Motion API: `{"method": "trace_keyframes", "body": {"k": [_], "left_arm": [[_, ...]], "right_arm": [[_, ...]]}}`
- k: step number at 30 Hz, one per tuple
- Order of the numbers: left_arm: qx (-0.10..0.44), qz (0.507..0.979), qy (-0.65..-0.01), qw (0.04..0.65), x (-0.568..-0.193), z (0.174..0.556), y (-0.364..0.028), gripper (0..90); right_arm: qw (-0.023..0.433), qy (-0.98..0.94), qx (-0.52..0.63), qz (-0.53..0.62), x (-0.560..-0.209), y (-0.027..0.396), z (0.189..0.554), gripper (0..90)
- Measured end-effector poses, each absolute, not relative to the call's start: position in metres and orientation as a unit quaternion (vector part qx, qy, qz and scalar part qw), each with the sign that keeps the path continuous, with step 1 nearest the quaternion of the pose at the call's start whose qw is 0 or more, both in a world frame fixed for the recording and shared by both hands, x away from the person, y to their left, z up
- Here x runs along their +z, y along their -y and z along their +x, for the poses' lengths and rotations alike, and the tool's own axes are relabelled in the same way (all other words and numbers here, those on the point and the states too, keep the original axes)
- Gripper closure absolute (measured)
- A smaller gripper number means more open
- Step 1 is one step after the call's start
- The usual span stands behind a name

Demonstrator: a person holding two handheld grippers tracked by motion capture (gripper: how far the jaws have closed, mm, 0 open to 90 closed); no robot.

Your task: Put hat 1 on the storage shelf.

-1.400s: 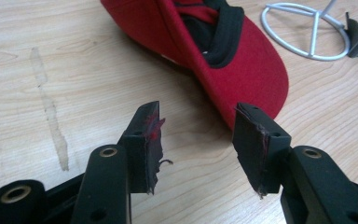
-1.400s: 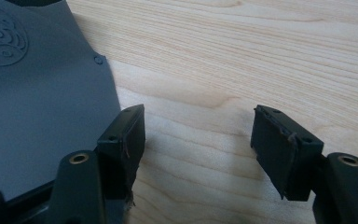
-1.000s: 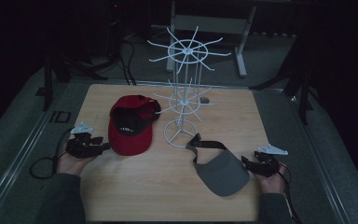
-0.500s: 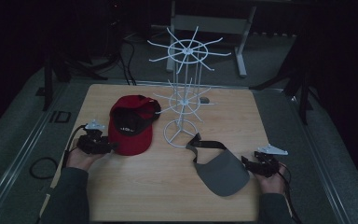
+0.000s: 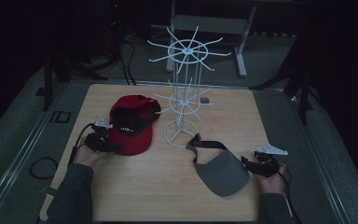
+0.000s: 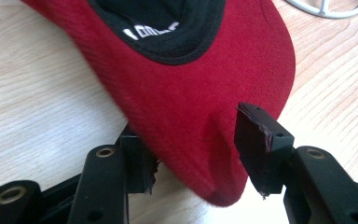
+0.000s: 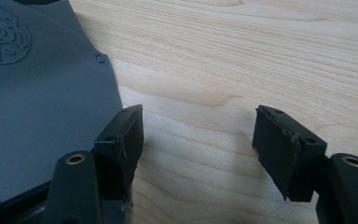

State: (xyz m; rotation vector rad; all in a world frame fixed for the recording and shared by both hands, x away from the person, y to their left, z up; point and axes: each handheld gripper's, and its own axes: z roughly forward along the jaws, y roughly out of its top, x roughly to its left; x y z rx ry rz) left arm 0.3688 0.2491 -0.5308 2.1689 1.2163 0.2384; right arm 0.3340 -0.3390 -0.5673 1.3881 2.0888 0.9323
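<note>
Red cap (image 5: 133, 127) lies upside down at the table's (image 5: 168, 196) left, soft cloth, curved brim toward you. Your left gripper (image 6: 193, 154) has its jaws apart, astride the brim's near edge. Your right gripper (image 7: 198, 140) gapes over bare wood, just right of the smooth grey visor (image 5: 223, 170). The white wire rack (image 5: 184, 93) stands between.

Parted fingers (image 7: 198, 149) beside seemingly grey visor (image 7: 37, 93)
</note>
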Motion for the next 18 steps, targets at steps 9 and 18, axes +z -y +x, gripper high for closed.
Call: {"method": "trace_keyframes", "body": {"k": [9,18], "left_arm": [[0.075,0.824,-0.462,0.320,-0.534,0.371,-0.244,60.3],[0.085,0.818,-0.453,0.344,-0.522,0.364,-0.249,79.6]], "right_arm": [[0.231,-0.760,0.339,0.505,-0.567,0.339,0.334,33.4],[0.231,-0.760,0.339,0.505,-0.567,0.339,0.334,33.3]]}}
